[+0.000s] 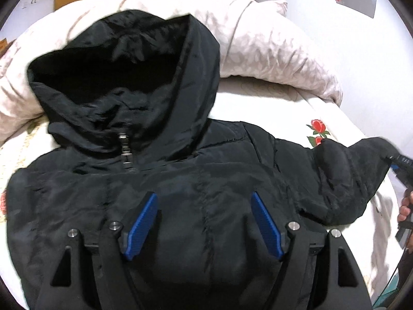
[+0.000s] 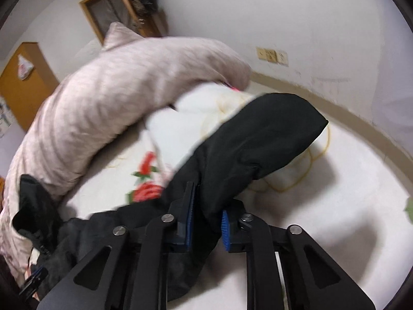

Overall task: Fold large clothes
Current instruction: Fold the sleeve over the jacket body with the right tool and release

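Note:
A black hooded puffer jacket lies face up on the bed, hood toward the duvet, zipper closed. My left gripper is open and empty, hovering over the jacket's chest. My right gripper is shut on the jacket's right sleeve and holds it lifted off the bed. In the left wrist view that sleeve is raised at the right, with the right gripper at its cuff.
A pale pink duvet is bunched along the far side of the bed; it also shows in the right wrist view. The white sheet with red roses covers the bed. A white wall runs along the bed's side.

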### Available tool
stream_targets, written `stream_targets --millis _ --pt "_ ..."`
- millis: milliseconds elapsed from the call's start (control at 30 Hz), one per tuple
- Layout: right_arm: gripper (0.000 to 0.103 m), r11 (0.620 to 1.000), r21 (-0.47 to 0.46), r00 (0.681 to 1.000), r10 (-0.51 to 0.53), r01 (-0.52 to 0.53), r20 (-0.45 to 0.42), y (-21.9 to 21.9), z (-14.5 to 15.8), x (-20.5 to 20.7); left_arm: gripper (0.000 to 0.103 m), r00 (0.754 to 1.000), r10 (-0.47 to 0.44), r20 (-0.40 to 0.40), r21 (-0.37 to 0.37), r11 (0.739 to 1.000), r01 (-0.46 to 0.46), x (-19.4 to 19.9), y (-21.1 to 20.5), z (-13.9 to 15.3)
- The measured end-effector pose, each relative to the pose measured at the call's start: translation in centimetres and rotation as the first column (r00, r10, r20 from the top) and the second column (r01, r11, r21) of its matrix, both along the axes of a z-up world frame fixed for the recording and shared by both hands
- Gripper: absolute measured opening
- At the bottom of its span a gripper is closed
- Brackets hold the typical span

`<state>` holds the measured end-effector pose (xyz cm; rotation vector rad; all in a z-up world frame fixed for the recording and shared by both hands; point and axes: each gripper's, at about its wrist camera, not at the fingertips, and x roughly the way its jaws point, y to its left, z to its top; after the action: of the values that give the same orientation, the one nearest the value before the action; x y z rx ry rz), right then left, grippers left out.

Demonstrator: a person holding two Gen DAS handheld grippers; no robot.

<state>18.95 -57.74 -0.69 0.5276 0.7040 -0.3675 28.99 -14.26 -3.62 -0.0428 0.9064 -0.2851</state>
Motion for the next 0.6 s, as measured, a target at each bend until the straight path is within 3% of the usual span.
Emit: stream_targets --millis 167,333,600 --pt "0.012 0.996 -0.045 0.994 0.084 -0.081 0.070 5.1 6.1 -1.2 0.076 1.000 0.021 -0.012 0.032 0.999 -0.021 -2.4 2.3 2.0" --pt "0.011 0.979 -0.067 0.970 0.200 -0.193 0.138 11.4 11.2 -1.6 0.076 0.998 0.061 -0.017 0.018 0.998 -0.061 -4.7 5.4 3.6" --pt "0.011 0.919 -0.106 0.907 0.392 -0.379 0.157 22.3 13.9 0.2 0.076 0.988 0.155 0.016 -0.017 0.988 -0.154 -7.7 12.1 6.5"
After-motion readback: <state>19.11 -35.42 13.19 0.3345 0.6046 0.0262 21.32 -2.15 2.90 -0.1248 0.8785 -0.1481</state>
